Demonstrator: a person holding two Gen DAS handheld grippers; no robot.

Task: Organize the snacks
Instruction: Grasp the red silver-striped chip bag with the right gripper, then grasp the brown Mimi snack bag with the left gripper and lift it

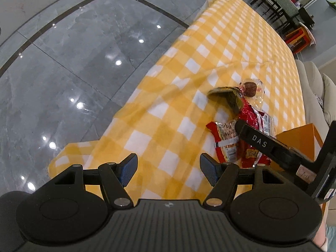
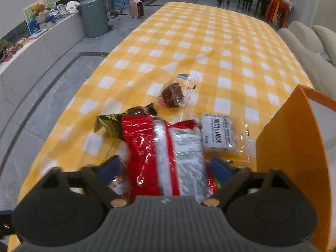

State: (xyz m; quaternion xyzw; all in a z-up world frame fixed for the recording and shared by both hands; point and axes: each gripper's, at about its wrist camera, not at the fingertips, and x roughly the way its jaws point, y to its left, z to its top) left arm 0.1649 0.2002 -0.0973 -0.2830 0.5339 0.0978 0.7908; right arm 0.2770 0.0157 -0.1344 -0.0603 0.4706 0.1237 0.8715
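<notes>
Blue-padded fingers [image 2: 218, 167] of the right gripper [image 2: 166, 168] sit lowest in the right wrist view, and the red snack bag [image 2: 147, 147] is straddled by them, running up the middle of the frame. Jaws are still fairly spread; whether the pads actually press the foil can't be told, it's blurry down there, so it's judged as not clamped yet

Left gripper [image 1: 169, 171] is seen at the bottom of its own view, spread wide with nothing between the pads, just checkered surface [image 1: 189, 84] below it.

Rest of the pile is bunched lower centre in the right view: a dark crinkly packet [image 2: 109, 124] tucked under the red bag's upper left corner, a chocolate muffin in clear wrap [image 2: 174, 94] just above, a clear pack with a white label [image 2: 218, 134] to the right. An orange box [image 2: 289, 151] stands at the right edge, probably where stuff gets sorted into.

Handling guess: the red bag is light, puffy, and slick foil/plastic, so it'll likely crumple and slide rather than resist. A grip across the middle seems fine, though a sealed end seam would probably be held more securely. Contents may be crushable, so gentle squeeze is advised. Neighbours touching it could get dragged along
</notes>
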